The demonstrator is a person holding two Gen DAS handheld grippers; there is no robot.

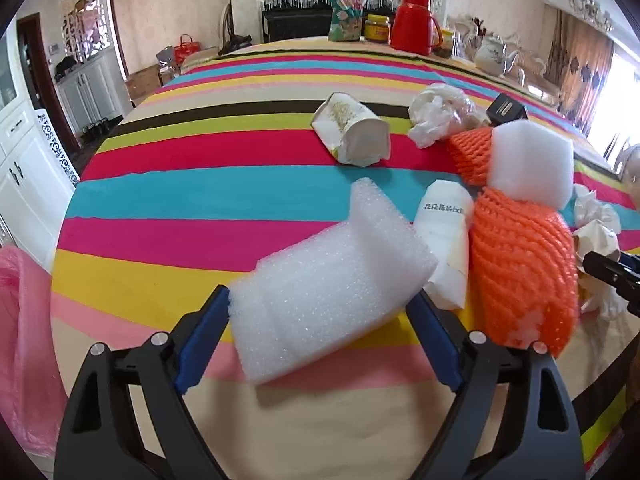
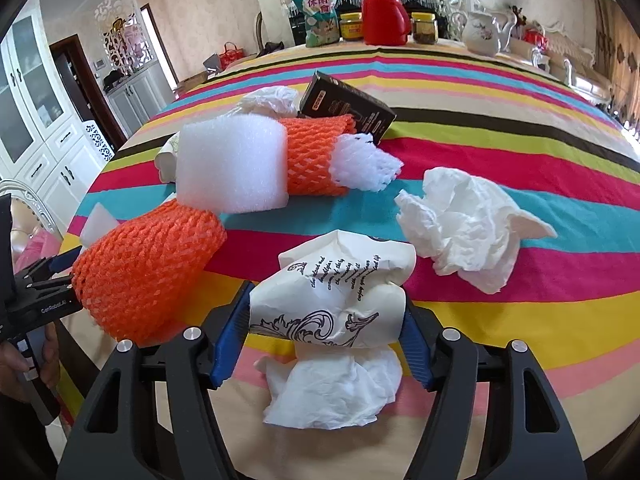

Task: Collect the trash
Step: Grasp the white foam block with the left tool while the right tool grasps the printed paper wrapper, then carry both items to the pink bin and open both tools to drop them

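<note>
My left gripper (image 1: 320, 296) is shut on a white bubble-foam piece (image 1: 332, 280) that rests on the striped tablecloth (image 1: 168, 216); both blue pads touch its sides. To its right lie a printed white packet (image 1: 444, 232) and an orange foam net (image 1: 524, 272). My right gripper (image 2: 326, 304) is shut on a crumpled printed paper cup (image 2: 332, 292), with a crumpled tissue (image 2: 336, 392) under it. Another tissue (image 2: 464, 224) lies to the right of that gripper. A white foam block (image 2: 232, 164), a second orange net (image 2: 316, 156) and a black box (image 2: 348, 108) lie beyond.
A pink plastic bag (image 1: 20, 340) hangs off the table's left edge. A crushed paper cup (image 1: 352, 132) lies mid-table. At the far edge stand a red thermos (image 1: 416, 20), a snack bag (image 1: 348, 12), jars (image 1: 378, 28) and a white teapot (image 1: 494, 54).
</note>
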